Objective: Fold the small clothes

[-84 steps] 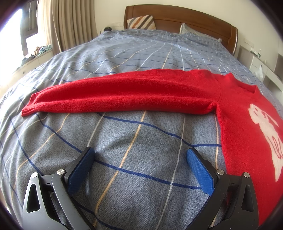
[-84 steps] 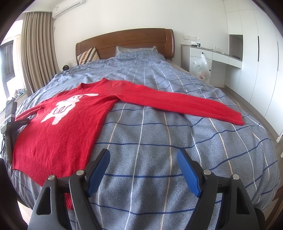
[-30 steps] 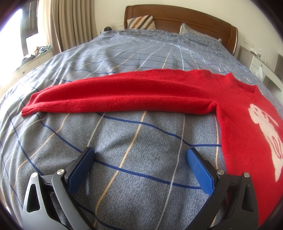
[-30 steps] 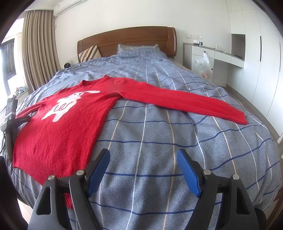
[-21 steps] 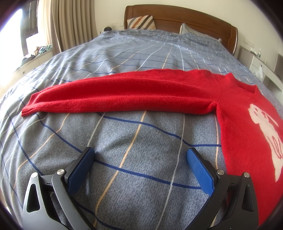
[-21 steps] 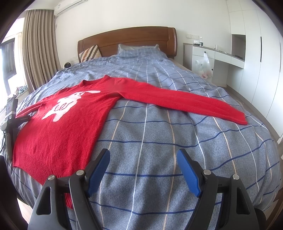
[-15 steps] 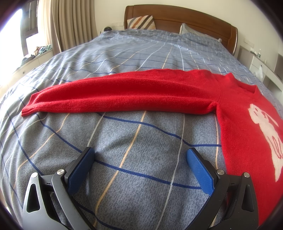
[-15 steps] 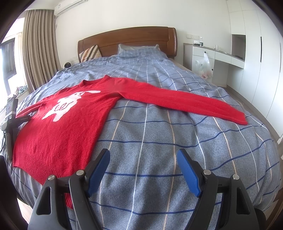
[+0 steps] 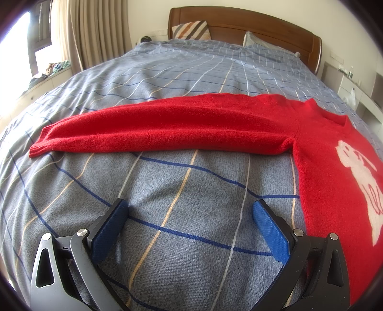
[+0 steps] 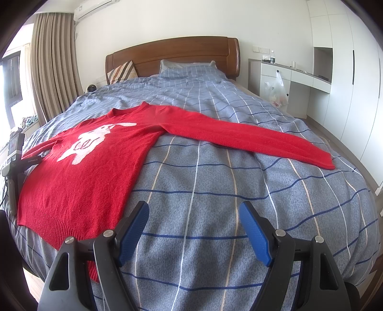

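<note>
A red sweater [image 10: 91,167] lay spread flat, front up, on the bed [image 10: 215,191], its white animal print [image 10: 93,141] facing the ceiling. The bed was covered by a grey-blue quilt [image 9: 167,203] crossed with dark blue, white and tan lines, smooth near the foot and slightly rumpled toward the headboard [image 10: 174,55]. The sweater's body lay near the foot of the bed, its ribbed hem [image 10: 47,229] close to the edge. One sleeve [image 10: 251,138] stretched straight out across the quilt toward the wardrobe side, the other sleeve [image 9: 155,126] toward the window side.

The left gripper [image 9: 189,215] hovered low over bare quilt just short of that second sleeve, jaws spread wide and grasping nothing. The right gripper [image 10: 194,220] hung over bare quilt beside the sweater's body, also spread wide with nothing between its blue pads [image 10: 253,234].

At the head of the bed stood the dark wooden headboard, with a striped cushion [image 10: 121,71] and a checked pillow [image 10: 184,68] leaning against it. On the window side of the bed hung beige curtains [image 10: 50,67], with an air conditioner [image 10: 93,6] high on the wall above them and a small round dark object [image 10: 90,88], too small to identify, beside the cushion. On the other side of the bed stood a white desk [image 10: 287,74] with a plastic bag [image 10: 277,92] hanging at its front and a bottle [image 10: 272,56] on top, then tall white wardrobes [image 10: 354,71]. A black stand [image 10: 14,162] holding a small device stood at the bed's edge, just beside the sweater's hem.
</note>
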A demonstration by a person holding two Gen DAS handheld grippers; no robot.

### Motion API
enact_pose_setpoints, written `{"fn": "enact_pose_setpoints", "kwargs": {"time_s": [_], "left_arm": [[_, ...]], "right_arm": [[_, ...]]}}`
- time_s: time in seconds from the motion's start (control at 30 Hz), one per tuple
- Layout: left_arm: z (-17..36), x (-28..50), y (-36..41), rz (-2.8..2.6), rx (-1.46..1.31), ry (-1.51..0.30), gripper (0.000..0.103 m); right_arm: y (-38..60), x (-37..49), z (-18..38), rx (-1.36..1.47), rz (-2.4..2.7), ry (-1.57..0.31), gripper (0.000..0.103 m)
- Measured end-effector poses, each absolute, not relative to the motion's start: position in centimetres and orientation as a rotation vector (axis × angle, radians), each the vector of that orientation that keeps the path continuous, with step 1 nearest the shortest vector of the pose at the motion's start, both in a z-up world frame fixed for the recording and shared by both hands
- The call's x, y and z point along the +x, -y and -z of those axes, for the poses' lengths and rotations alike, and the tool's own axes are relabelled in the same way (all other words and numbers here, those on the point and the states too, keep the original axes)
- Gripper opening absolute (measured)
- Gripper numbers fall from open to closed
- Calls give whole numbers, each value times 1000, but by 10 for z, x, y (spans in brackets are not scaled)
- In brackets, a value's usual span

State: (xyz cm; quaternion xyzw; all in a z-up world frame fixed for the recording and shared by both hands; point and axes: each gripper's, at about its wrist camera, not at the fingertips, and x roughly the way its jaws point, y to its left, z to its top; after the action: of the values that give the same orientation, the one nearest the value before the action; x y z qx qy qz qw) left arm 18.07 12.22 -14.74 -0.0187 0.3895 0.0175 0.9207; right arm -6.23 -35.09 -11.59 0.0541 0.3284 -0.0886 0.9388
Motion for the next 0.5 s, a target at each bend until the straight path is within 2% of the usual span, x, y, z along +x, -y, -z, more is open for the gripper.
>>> {"fn": "enact_pose_setpoints", "kwargs": {"time_s": [0.5], "left_arm": [[147, 181, -122, -36, -38, -800, 103]], "right_arm": [[347, -60, 116, 111, 176, -677, 77]]}}
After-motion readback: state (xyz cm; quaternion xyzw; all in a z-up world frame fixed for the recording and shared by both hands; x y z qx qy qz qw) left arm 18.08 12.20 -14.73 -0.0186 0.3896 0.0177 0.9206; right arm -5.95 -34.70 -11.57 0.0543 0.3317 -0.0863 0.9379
